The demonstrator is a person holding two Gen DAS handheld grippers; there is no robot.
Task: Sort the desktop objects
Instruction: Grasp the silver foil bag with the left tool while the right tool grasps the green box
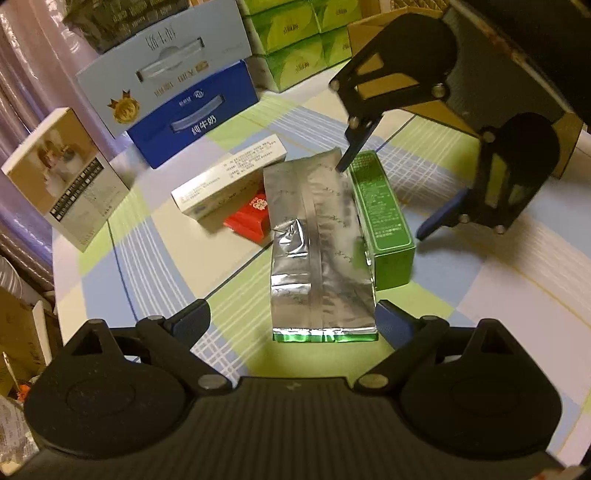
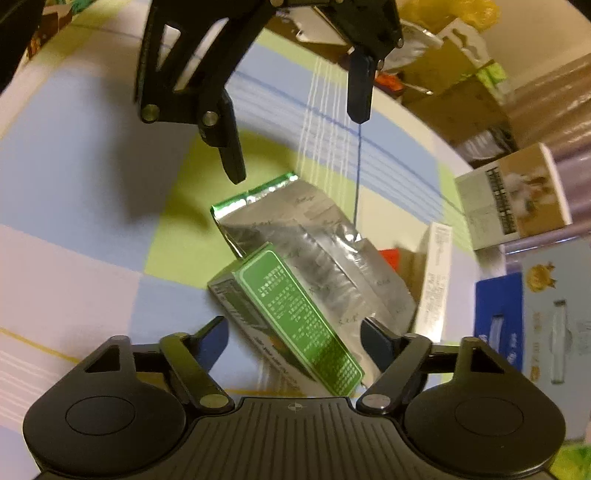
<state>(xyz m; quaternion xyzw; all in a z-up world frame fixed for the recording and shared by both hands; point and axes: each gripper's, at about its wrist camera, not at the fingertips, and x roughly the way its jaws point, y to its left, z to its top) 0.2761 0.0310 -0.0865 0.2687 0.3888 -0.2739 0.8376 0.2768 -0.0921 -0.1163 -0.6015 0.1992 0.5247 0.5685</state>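
At the centre of the left wrist view, a crinkled silver foil pouch [image 1: 319, 251] lies flat on the checked tablecloth [image 1: 155, 251], a long green cardboard box [image 1: 384, 218] touching its right edge. The left gripper [image 1: 291, 325] and right gripper [image 2: 291, 343] both hang released, fingers spread, above them.

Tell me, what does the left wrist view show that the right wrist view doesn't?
Only the left wrist view shows the stacked green cartons at the back. Only the right wrist view shows the yellow bag beyond the table edge. Both share the silver foil pouch lying against the green box, the red packet, the white box, and both open hand-held grippers facing each other.
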